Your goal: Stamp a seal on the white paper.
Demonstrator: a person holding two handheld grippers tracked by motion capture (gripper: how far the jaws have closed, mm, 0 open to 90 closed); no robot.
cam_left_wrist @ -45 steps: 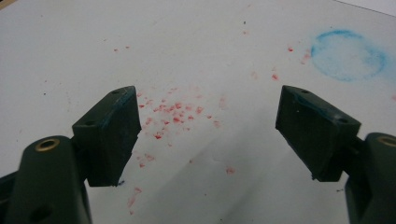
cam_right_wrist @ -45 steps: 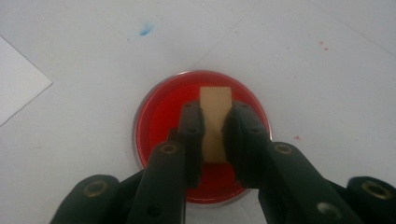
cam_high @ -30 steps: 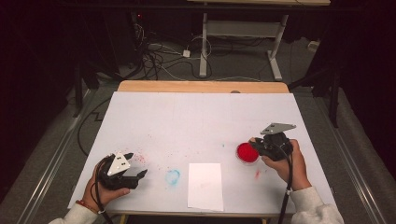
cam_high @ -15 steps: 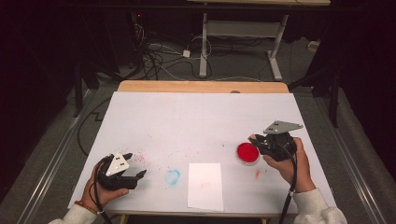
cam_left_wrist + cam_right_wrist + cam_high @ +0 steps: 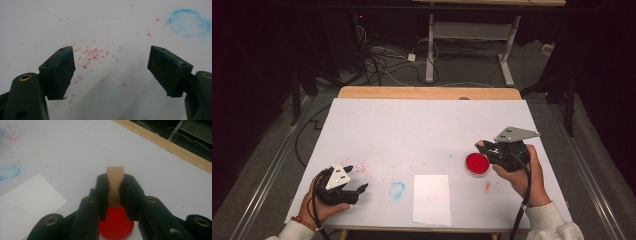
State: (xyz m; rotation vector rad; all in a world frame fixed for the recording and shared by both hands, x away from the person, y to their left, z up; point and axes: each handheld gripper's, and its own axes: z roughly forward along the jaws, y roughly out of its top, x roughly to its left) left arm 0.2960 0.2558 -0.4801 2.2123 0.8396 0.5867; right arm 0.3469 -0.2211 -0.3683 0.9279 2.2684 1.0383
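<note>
My right gripper [image 5: 485, 146] is shut on a small tan wooden block [image 5: 115, 178], held just above and beside a round red dish [image 5: 476, 163] at the table's right. In the right gripper view the block sticks up between the jaws, and the red dish [image 5: 115, 223] lies right below them. Near the table's front left corner my left gripper [image 5: 359, 189] rests low over the white surface. Its jaws [image 5: 112, 67] stand wide apart with nothing between them, over a scatter of red specks [image 5: 92, 53]; their inner pads carry blue smears.
A white sheet of paper [image 5: 432, 199] lies at the front middle, with a faint blue ring stain [image 5: 397, 189] to its left. The white table cover [image 5: 422, 125] ends at a wooden strip [image 5: 427, 93] at the far edge. Cables and desk legs stand beyond.
My right gripper has lifted a little and drifted right, off the red dish, still holding the block. The left gripper has barely moved.
</note>
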